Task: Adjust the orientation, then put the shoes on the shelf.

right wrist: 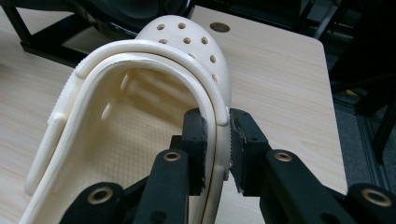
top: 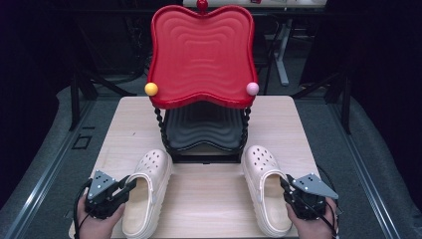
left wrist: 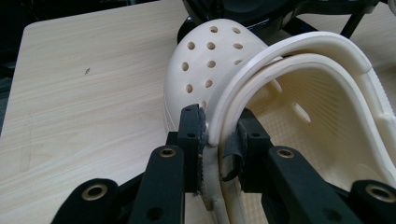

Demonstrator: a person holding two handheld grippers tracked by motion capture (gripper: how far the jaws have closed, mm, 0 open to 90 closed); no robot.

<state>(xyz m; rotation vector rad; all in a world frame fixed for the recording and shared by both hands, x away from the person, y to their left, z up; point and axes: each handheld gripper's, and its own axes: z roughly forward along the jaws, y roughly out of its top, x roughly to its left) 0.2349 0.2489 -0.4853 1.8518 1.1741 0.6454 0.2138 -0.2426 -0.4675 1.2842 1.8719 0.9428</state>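
Two cream perforated clogs are on the pale wooden table (top: 209,194), toes pointing at the rack. My left gripper (top: 130,184) is shut on the outer side wall of the left clog (top: 147,191); in the left gripper view its pads (left wrist: 196,128) pinch the rim and folded strap of the left clog (left wrist: 210,70). My right gripper (top: 285,185) is shut on the outer side wall of the right clog (top: 266,186); in the right gripper view the pads (right wrist: 196,133) clamp the rim of the right clog (right wrist: 187,46). A hand holds each gripper at the table's near edge.
A two-tier rack stands mid-table: a red wavy upper tray (top: 201,55) with a yellow ball (top: 151,88) and a pink ball (top: 252,88) at its front corners, and a black lower tray (top: 204,129) on a black frame. Dark floor and stands surround the table.
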